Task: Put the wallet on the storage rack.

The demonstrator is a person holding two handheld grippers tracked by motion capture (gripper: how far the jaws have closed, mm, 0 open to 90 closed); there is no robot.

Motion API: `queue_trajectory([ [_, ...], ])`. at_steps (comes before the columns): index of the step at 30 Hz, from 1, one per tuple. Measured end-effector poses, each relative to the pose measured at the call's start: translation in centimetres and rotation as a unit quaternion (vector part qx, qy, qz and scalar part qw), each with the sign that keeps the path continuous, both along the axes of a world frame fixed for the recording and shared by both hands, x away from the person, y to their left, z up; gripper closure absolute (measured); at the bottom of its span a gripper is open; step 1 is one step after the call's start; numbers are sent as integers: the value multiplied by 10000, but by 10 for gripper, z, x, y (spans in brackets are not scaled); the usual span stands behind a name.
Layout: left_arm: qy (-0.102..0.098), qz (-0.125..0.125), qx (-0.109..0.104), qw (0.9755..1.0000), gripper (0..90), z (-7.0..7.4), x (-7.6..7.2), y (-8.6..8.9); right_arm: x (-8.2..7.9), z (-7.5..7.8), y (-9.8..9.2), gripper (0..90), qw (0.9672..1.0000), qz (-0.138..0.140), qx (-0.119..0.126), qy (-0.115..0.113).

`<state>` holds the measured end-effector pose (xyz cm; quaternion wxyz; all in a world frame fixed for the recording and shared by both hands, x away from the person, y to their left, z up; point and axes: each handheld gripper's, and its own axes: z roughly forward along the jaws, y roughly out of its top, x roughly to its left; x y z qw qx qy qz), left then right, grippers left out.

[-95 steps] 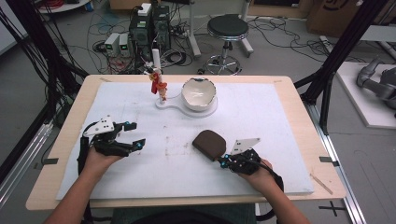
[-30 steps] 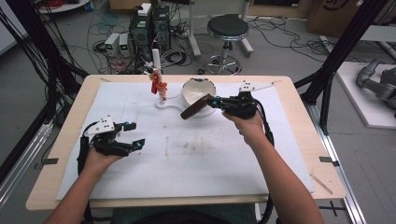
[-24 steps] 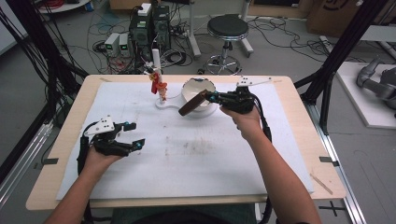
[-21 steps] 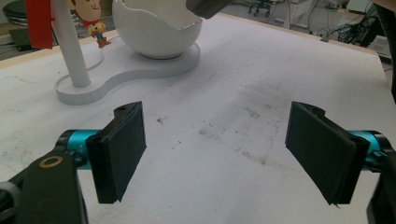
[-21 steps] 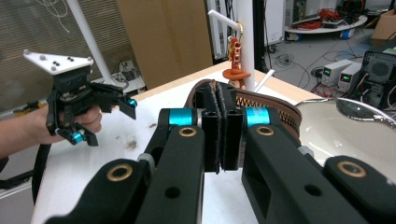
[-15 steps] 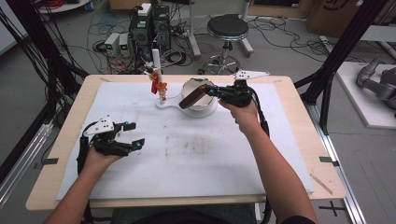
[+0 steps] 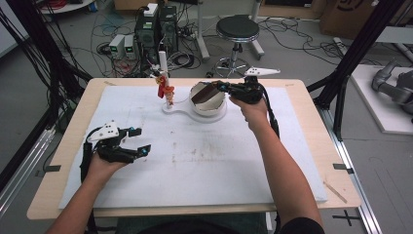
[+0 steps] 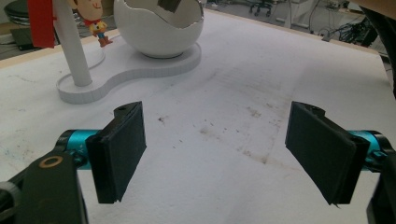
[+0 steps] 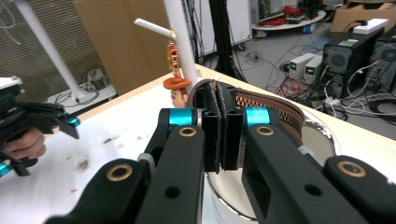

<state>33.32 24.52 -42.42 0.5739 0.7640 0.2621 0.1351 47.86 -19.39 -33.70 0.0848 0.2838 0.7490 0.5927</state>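
Observation:
A brown zippered pouch (image 7: 202, 93) hangs tilted over the mouth of the white eggshell-shaped bowl (image 7: 217, 103), its lower end inside the rim. My right gripper (image 7: 220, 87) is shut on the pouch's edge; in the right gripper view the jaws (image 9: 222, 135) press together on the pouch (image 9: 275, 111) above the bowl (image 9: 322, 142). My left gripper (image 7: 140, 141) rests on the white mat at the left, open and holding nothing. In the left gripper view its jaws (image 8: 215, 154) stand wide apart, facing the bowl (image 8: 159, 32).
The bowl sits on a white base (image 7: 176, 108) with an upright white post (image 7: 163, 66) carrying a small figurine (image 7: 169, 92) and a red tag. A white mat (image 7: 204, 161) covers the wooden table. Computers, cables and a stool (image 7: 237, 29) stand on the floor beyond.
My right gripper carried the pouch from the table's front up to the far side and over the bowl, tilting it into the mouth. The left gripper stayed put.

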Motion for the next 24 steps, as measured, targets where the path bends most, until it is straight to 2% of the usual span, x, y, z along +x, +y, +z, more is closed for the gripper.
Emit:
queue_trajectory([
  [11,-8,-11,6,10000,202,0,0,0,15,-20,7,900,9990,-258,-295,220],
  [13,-13,-11,3,10000,202,0,-1,0,17,-23,6,900,9989,-318,-250,258],
  [17,-13,-19,-10,10000,202,0,-1,0,21,-27,2,897,9975,-486,-432,289],
  [19,-7,-24,-17,10000,202,0,0,0,21,-28,2,881,9975,-497,-406,301],
  [21,-7,-20,-15,10000,202,0,0,0,21,-27,3,666,9971,-625,-355,261],
  [24,-13,-16,-5,10000,202,0,-1,0,20,-25,3,590,9968,-659,-350,274],
])
